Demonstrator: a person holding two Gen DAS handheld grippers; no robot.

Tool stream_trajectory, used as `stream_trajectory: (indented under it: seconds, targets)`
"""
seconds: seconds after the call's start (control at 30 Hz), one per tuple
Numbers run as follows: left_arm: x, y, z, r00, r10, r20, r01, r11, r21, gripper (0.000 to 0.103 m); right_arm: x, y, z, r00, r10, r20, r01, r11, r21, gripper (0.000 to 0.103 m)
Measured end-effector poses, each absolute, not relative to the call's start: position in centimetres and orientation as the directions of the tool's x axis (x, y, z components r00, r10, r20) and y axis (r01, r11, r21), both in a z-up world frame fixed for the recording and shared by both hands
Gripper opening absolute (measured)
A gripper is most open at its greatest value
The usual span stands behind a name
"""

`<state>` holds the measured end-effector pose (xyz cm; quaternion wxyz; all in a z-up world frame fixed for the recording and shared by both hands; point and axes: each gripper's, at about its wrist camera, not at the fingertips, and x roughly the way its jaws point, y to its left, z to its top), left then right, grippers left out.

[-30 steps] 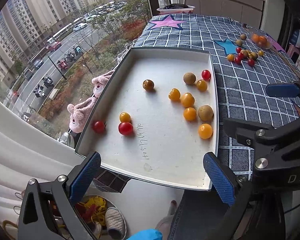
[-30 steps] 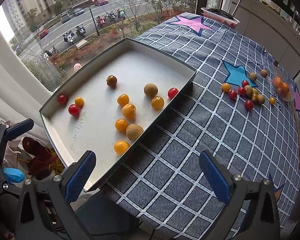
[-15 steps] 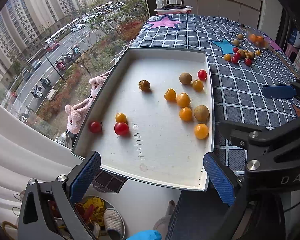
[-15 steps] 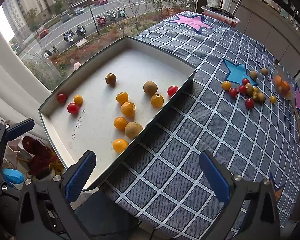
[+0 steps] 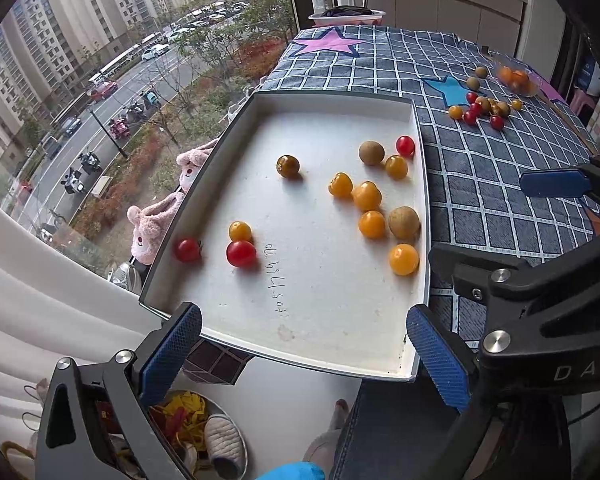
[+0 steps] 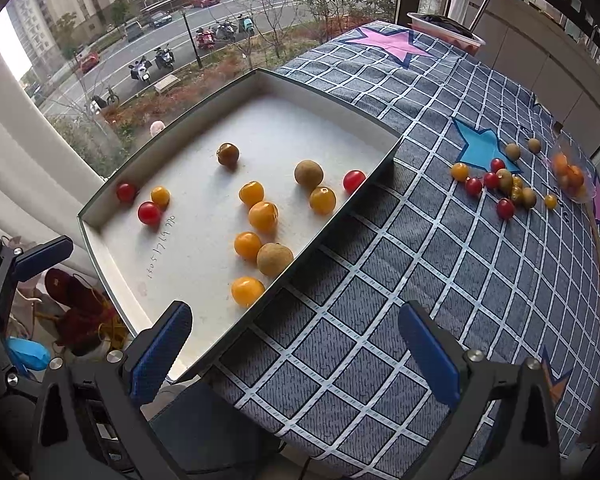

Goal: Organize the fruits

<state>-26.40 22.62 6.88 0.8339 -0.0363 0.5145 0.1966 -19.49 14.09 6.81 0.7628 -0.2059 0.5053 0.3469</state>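
A white shallow tray sits at the table's window-side edge. It holds several yellow, red and brown fruits, among them a red tomato and a brown longan. A loose cluster of small fruits lies on the checked cloth far right. My left gripper is open and empty, just short of the tray's near rim. My right gripper is open and empty, over the cloth beside the tray's near corner.
The table has a blue checked cloth with star patches. A clear bag of orange fruit lies at the far right. A pink bowl stands at the far end. A window is to the left, with shoes on the floor below.
Both grippers have drawn back slightly, so the tray and fruits sit a little farther away. Nothing on the table has moved.
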Motion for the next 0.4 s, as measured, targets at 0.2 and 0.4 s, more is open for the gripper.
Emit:
stream_trajectory:
  seconds: [0.2,0.4]
  targets:
    - [-26.32,22.78,6.61,0.391,0.283,-0.876,-0.371,0.919,0.131,0.103,-19.5,14.14,6.77,0.249,0.32,-0.914,-0.737,0.675,0.036,0.103]
    - [-26.61,22.97,6.84,0.421,0.285,-0.861,-0.373,0.92,0.122,0.103,-19.59,14.33,6.55,0.25,0.316,-0.915,-0.739,0.673,0.031,0.103]
